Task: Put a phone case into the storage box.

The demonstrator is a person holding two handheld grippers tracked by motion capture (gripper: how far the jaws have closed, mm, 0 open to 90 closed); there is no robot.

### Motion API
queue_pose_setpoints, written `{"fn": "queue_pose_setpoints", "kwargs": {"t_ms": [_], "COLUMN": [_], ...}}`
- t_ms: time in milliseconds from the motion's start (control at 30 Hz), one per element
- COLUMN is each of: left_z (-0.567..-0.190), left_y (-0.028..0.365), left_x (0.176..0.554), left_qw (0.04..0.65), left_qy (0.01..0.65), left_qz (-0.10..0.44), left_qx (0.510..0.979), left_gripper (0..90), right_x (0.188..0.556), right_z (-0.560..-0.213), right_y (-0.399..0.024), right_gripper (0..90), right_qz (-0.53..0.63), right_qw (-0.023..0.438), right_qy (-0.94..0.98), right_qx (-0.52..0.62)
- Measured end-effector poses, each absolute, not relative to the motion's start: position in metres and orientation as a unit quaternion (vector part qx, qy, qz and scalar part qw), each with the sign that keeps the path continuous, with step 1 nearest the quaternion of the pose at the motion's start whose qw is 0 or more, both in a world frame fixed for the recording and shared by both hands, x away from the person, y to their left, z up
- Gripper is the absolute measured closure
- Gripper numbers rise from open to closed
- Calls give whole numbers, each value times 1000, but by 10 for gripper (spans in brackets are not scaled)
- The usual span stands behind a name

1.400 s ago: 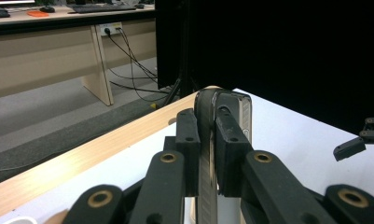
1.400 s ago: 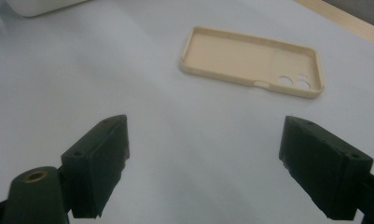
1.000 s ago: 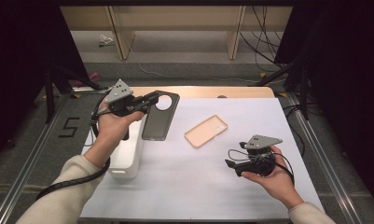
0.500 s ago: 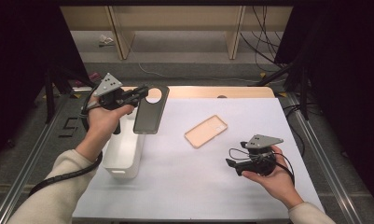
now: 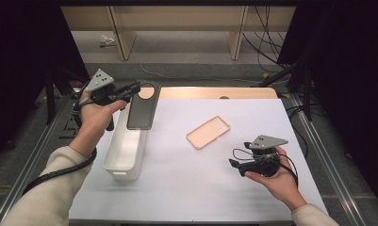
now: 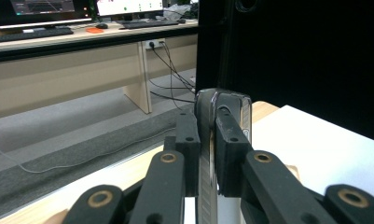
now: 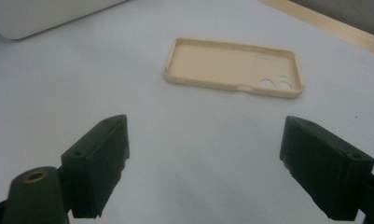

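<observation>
White sheet over a wooden table, grey floor beyond, pale desk legs and loose cables at the back, dark curtains at both sides.

Left gripper clamped tight on the edge of a dark phone case, lifted off the sheet. In the left gripper view, pads pinching the thin case edge-on, its rounded end just past the fingertips. From above, long axis running away from the person and slightly tilted, round camera cutout at the far end, near end hanging over the far end of a white bin at the sheet's left edge.

Right gripper held low over the sheet, jaws spread wide, nothing between them. Ahead of it, well apart, a tan phone case lying flat, open side up.
</observation>
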State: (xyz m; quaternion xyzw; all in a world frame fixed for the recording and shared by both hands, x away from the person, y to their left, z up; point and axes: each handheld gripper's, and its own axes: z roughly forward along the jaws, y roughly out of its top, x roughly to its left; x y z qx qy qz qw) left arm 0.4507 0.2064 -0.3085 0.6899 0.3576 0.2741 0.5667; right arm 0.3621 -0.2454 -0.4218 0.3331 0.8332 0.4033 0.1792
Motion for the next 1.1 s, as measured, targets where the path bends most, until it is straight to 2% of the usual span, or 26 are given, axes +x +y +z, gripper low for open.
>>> {"fn": "queue_pose_setpoints", "kwargs": {"t_ms": [1100], "left_z": [-308], "left_y": [238], "left_x": [480], "left_qw": [558], "left_qy": [367], "left_qz": [296], "left_qx": [682], "left_gripper": [813], "right_x": [363], "right_z": [-422], "right_y": [-247], "right_gripper": [164], "right_qz": [406], "right_qw": [181], "right_qy": [830], "right_qx": [338]}}
